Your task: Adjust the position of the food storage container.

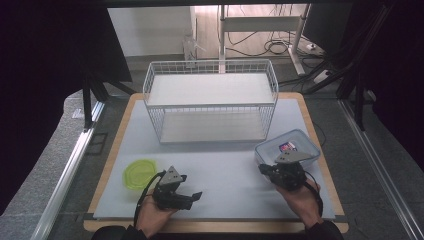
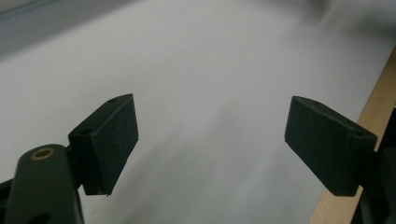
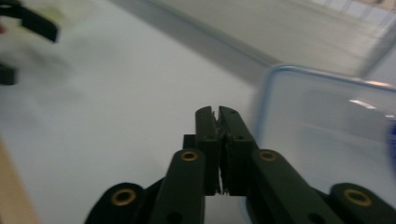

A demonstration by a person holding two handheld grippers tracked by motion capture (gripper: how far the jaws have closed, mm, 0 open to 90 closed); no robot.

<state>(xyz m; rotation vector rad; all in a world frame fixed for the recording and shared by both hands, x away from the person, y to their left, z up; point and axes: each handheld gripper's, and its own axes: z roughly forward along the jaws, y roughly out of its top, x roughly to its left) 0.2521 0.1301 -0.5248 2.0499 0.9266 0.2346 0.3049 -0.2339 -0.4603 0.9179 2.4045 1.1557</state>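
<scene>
My left gripper (image 1: 190, 188) hovers low over the white mat near the front edge, just right of a round green lid (image 1: 139, 173). Its jaws stand wide open with nothing between them, and the left gripper view (image 2: 210, 140) has bare mat in the gap. My right gripper (image 1: 265, 170) is at the front left corner of a clear, blue-rimmed container (image 1: 305, 141). In the right gripper view the gripper (image 3: 217, 112) has its jaws pressed together, and I see nothing held in them. The container (image 3: 327, 121) lies just to their right. A small coloured item (image 1: 287, 146) lies inside the container.
A white wire rack (image 1: 210, 100) with two shelves stands at the back middle of the mat (image 1: 225, 170). The wooden table edge (image 2: 373, 112) runs close beside the left gripper's jaw. Metal rails flank the table on both sides.
</scene>
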